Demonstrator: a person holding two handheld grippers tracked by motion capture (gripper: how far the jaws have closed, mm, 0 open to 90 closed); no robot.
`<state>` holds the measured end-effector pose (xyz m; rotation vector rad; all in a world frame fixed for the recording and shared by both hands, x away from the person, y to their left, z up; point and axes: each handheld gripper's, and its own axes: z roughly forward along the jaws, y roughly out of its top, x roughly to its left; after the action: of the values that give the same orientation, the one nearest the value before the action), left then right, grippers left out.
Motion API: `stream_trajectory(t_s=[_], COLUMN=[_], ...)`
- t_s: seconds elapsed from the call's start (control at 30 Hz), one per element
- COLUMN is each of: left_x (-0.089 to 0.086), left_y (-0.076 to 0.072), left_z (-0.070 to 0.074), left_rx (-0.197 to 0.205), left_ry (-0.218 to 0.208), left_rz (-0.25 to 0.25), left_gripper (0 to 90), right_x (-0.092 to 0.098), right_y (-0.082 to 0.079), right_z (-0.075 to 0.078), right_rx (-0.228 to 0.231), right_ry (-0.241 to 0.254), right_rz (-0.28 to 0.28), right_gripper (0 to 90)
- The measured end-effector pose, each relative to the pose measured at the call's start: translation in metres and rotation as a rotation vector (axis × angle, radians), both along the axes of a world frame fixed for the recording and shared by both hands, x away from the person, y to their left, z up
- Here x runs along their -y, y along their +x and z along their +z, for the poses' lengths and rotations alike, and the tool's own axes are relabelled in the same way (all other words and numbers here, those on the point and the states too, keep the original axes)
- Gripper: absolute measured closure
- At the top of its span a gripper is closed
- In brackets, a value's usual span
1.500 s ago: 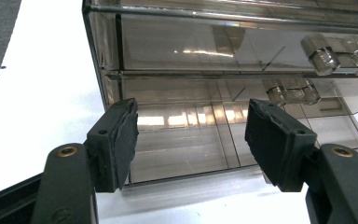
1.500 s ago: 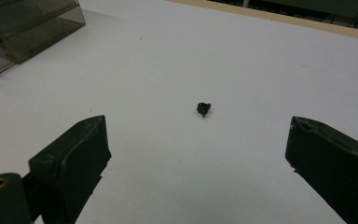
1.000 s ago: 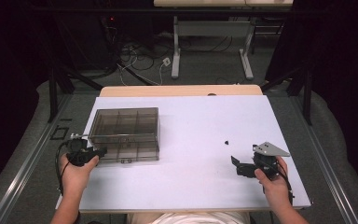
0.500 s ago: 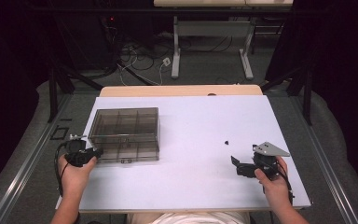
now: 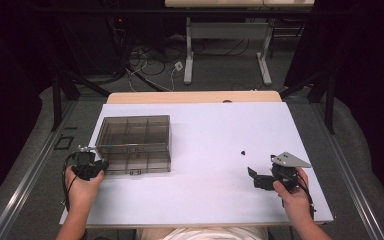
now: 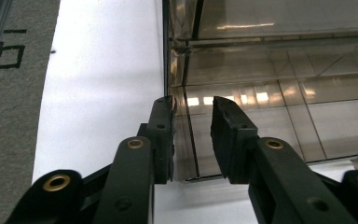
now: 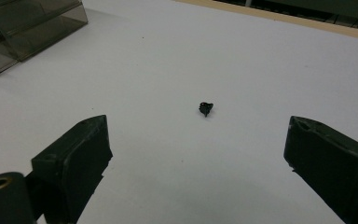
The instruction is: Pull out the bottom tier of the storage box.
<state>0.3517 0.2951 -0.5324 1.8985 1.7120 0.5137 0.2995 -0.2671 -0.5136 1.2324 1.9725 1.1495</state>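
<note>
- Left gripper (image 6: 192, 135) at the near left corner of the smoky clear compartment box (image 5: 135, 142); its jaws have just been closing, straddling the corner wall, pads not visibly pressing.
- Right gripper (image 7: 200, 154) spread wide on the white table (image 5: 215, 145); a small black piece (image 7: 205, 108) lies ahead of it, untouched.

Left gripper (image 6: 192, 135) at near-left corner of compartment box (image 5: 135, 142), box wall between its jaws, rest of box ahead and to its right. Small part (image 7: 205, 108) on table (image 5: 205, 200) just ahead of right gripper (image 7: 198, 154), box far off to its left.
</note>
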Motion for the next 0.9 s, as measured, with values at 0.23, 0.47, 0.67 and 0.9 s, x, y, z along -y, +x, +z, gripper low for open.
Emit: stream_trajectory(t_s=[0.23,0.47,0.67,0.9], left_x=[0.0013,0.0008,0.0011,0.0013], left_y=[0.0019,0.0036,0.0034,0.0033], left_z=[-0.0013,-0.0018,-0.0028,-0.0027], left_rx=[0.002,-0.013,-0.006,-0.011], left_ry=[0.012,0.021,0.032,0.019], left_rz=[0.000,-0.002,0.000,0.012], left_gripper=[76.2,82.5,84.9,86.1], right_x=[-0.0008,-0.0006,-0.0008,-0.0010], right_y=[0.0003,0.0007,0.0008,0.0009], right_z=[-0.0009,-0.0014,-0.0016,-0.0019], right_rx=[0.000,0.001,-0.001,-0.001], right_ry=[0.005,0.003,0.005,0.002], right_rz=[-0.003,0.003,0.006,0.003], right_gripper=[6.8,6.8,6.9,7.0])
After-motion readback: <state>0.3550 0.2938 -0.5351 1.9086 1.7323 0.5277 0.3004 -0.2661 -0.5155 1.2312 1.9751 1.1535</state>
